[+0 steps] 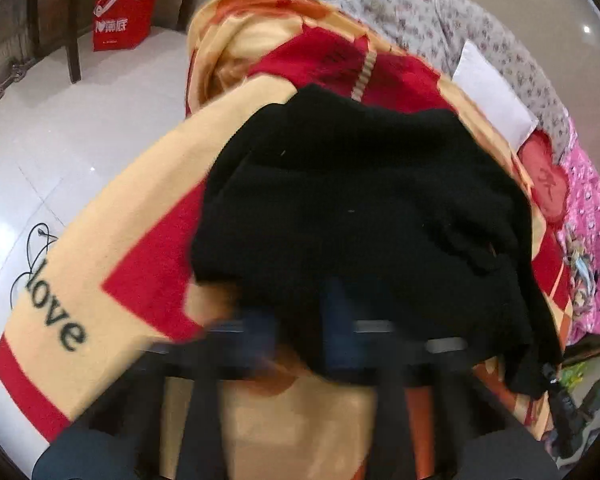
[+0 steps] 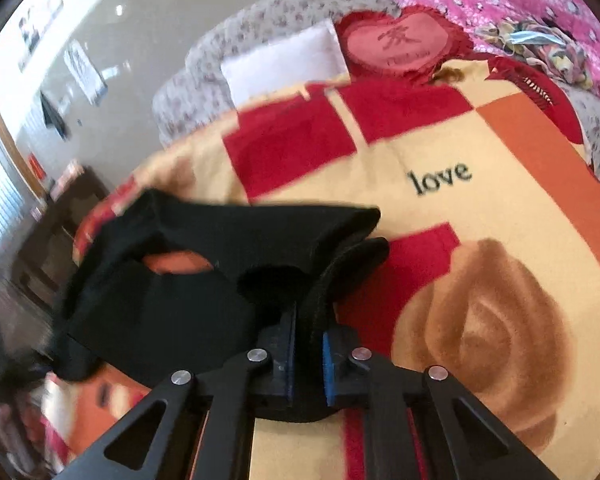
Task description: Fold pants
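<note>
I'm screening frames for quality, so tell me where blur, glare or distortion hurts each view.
Left wrist view: the left gripper is smeared by motion blur, its jaw state unreadable; the black fabric pants show little detail. Right wrist view: the right gripper is sharp, clamped on the pants; the left edge smears, ceiling lights glare, fisheye bends the edges.

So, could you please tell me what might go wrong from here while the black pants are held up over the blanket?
1. The right claw pinches only a thick bunched edge of the black pants; it might slip out.
2. The pants hang crumpled with an open gap, so the fold may come out uneven.
3. The left claw is blurred, so its grip is unclear; that side may drop onto the blanket.
</note>
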Demonstrator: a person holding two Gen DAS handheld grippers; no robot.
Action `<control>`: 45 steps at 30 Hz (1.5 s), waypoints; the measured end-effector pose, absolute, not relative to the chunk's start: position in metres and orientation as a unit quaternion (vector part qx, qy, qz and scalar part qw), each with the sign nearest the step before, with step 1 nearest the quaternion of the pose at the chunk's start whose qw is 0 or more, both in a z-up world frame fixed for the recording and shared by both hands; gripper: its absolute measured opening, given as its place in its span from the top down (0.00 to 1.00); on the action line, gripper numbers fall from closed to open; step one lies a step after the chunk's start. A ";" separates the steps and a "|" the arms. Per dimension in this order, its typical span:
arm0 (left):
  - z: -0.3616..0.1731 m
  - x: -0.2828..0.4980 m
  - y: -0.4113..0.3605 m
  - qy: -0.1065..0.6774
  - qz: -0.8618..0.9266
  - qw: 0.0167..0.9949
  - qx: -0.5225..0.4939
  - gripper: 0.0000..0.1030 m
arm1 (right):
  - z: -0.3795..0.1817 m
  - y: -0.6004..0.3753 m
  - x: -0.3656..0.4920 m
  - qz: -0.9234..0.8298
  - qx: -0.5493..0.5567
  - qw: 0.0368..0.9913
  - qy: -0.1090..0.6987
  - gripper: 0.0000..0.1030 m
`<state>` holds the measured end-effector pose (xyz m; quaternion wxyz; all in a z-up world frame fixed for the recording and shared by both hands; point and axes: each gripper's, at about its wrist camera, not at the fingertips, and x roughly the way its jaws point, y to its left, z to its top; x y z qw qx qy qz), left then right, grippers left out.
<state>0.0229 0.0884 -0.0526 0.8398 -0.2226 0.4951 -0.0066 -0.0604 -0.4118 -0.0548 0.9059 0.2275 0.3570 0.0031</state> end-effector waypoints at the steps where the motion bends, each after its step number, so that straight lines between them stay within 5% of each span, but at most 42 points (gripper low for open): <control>1: -0.051 0.024 0.088 0.495 -0.011 0.838 -0.228 0.88 | -0.048 -0.416 -0.065 0.009 0.241 0.908 0.342 0.92; 12: 0.014 -0.005 0.108 0.457 -0.071 0.859 -0.219 0.90 | 0.024 -0.444 -0.116 0.021 0.253 0.930 0.265 0.92; 21: -0.045 -0.006 0.110 0.535 -0.011 0.828 -0.167 0.84 | -0.043 -0.447 -0.084 -0.095 0.175 0.885 0.422 0.90; 25: -0.039 -0.015 0.127 0.526 0.006 0.833 -0.171 0.77 | -0.025 -0.439 -0.084 -0.117 0.150 0.893 0.407 0.89; 38: 0.001 -0.026 0.109 0.470 0.017 0.876 -0.112 0.75 | -0.017 -0.264 -0.021 0.192 0.103 0.887 0.406 0.86; 45: -0.036 0.009 0.078 0.509 -0.006 0.856 -0.091 0.68 | -0.053 -0.213 0.007 0.239 0.038 0.858 0.453 0.76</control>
